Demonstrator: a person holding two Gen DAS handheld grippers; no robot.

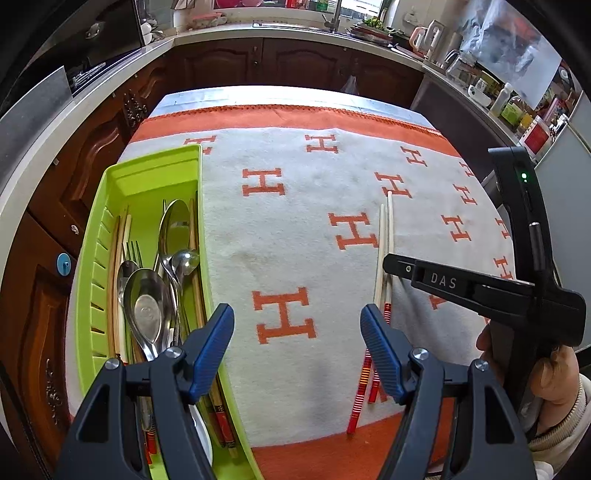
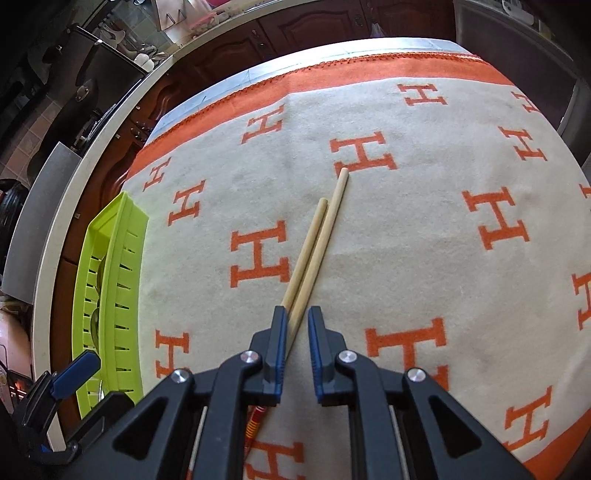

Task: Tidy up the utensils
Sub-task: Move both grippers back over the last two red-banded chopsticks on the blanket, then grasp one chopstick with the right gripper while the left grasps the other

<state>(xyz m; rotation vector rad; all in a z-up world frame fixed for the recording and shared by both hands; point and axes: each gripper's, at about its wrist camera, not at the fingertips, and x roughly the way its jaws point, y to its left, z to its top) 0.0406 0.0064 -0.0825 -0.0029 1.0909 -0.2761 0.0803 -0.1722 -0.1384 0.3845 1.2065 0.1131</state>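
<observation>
Fingers (image 2: pixel 277 343) of your right gripper (image 2: pixel 295 325) part-spread astride the chopsticks (image 2: pixel 314 251), which run lengthwise toward frame top; left gripper (image 1: pixel 297 325) spread, empty.

Dark wooden cabinets (image 1: pixel 221 62) under a pale countertop (image 1: pixel 295 31) surround the orange-and-cream-clothed table (image 1: pixel 303 155).

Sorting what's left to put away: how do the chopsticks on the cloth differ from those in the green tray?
The chopsticks on the cloth lie as a bare pair, straddled by the right gripper; the chopsticks in the green tray sit among spoons. Both have red banded handles.
</observation>
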